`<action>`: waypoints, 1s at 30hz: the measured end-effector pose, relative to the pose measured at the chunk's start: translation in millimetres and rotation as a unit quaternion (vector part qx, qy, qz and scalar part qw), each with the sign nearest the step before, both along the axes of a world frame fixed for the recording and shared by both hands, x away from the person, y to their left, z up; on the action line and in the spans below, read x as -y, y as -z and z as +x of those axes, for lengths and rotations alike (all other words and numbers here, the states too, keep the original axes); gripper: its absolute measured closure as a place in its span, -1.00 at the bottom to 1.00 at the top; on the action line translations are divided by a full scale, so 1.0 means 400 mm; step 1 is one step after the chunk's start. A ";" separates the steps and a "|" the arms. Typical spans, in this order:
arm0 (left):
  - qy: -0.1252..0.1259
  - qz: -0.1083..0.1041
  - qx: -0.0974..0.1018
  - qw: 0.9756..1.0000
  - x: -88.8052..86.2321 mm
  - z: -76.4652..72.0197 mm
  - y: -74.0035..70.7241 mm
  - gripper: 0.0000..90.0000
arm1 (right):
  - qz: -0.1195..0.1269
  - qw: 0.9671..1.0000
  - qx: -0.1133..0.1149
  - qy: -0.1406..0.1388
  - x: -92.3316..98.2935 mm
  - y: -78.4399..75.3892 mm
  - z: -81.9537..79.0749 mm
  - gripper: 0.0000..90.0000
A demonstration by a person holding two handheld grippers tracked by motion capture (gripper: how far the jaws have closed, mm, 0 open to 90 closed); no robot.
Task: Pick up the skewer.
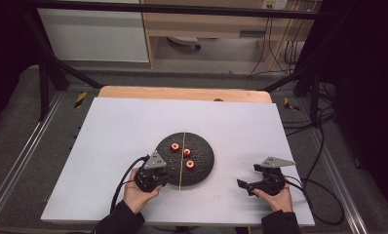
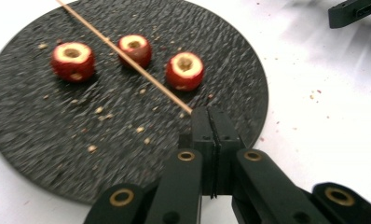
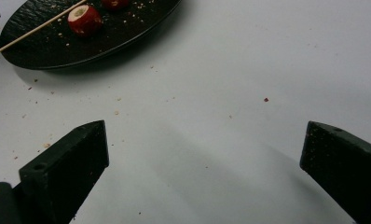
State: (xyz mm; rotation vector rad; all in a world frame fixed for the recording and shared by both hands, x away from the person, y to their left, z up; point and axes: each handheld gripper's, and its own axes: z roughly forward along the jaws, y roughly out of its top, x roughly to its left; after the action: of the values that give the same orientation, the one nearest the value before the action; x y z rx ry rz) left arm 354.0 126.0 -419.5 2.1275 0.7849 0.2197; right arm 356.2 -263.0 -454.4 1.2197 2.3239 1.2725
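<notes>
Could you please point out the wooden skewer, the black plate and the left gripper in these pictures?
wooden skewer [image 2: 127, 58]: left gripper view, middle of the stick.
black plate [image 2: 44, 140]: left gripper view, bare textured surface.
left gripper [image 2: 214, 116]: left gripper view, tips of the shut jaws.

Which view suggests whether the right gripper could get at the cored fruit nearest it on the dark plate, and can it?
Probably yes. In the right gripper view the right gripper stands open over bare white table, with nothing between it and the nearest cored fruit on the plate. The skewer lies beyond the fruit.

Bright table, dark surroundings; gripper views perhaps slightly blurred.
</notes>
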 end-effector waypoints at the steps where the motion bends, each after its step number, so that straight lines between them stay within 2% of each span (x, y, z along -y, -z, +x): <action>1: 0.001 0.000 -0.002 1.000 0.005 0.001 0.001 0.99 | 0.000 1.000 0.001 -0.001 0.000 0.000 0.000 -0.96; 8: 0.011 0.007 -0.011 1.000 0.042 0.007 0.015 0.99 | 0.001 1.000 -0.001 0.000 0.000 0.001 0.001 -0.96; 15: 0.018 0.023 -0.018 0.999 0.065 0.008 0.027 0.99 | 0.000 1.000 -0.001 -0.001 0.000 0.001 0.001 -0.96; 24: 0.004 0.035 -0.019 0.999 0.036 0.006 0.026 0.99 | -0.001 1.000 0.000 -0.002 0.000 0.002 0.001 -0.96; 30: -0.009 0.047 -0.011 0.999 0.007 0.003 0.020 0.99 | 0.001 1.000 -0.003 0.000 -0.001 0.002 0.001 -0.96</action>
State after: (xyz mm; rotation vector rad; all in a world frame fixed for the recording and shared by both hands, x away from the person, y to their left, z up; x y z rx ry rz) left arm 355.3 123.3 -427.5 2.2142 0.8210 0.2475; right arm 356.5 -262.5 -455.0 1.2254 2.3284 1.2722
